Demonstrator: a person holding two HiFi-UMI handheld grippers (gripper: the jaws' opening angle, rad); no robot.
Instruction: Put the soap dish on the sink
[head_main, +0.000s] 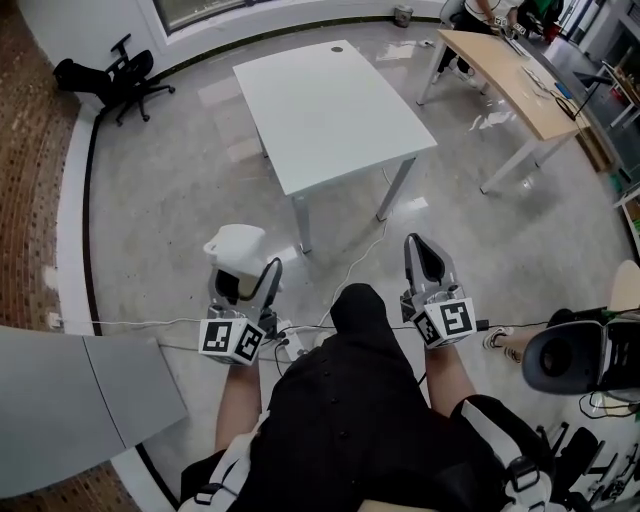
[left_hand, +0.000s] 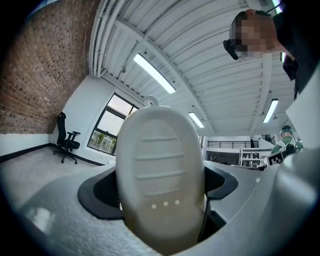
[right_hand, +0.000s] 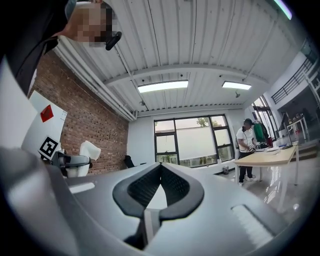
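Note:
A white oval soap dish (head_main: 236, 246) with ribs on its underside stands upright between the jaws of my left gripper (head_main: 246, 274), which is shut on it. In the left gripper view the soap dish (left_hand: 159, 175) fills the middle and hides the fingertips. It also shows small in the right gripper view as the soap dish (right_hand: 90, 150) at the left. My right gripper (head_main: 423, 256) hangs level beside my leg, its jaws shut tip to tip with nothing between them; the right gripper (right_hand: 161, 167) shows the same in its own view. No sink is in view.
Ahead stands a white table (head_main: 330, 110) on a grey floor with a cable (head_main: 352, 262) running across it. A wooden desk (head_main: 510, 70) with a person (right_hand: 246, 147) is at the far right, a black office chair (head_main: 125, 70) far left, a grey panel (head_main: 70, 400) near left.

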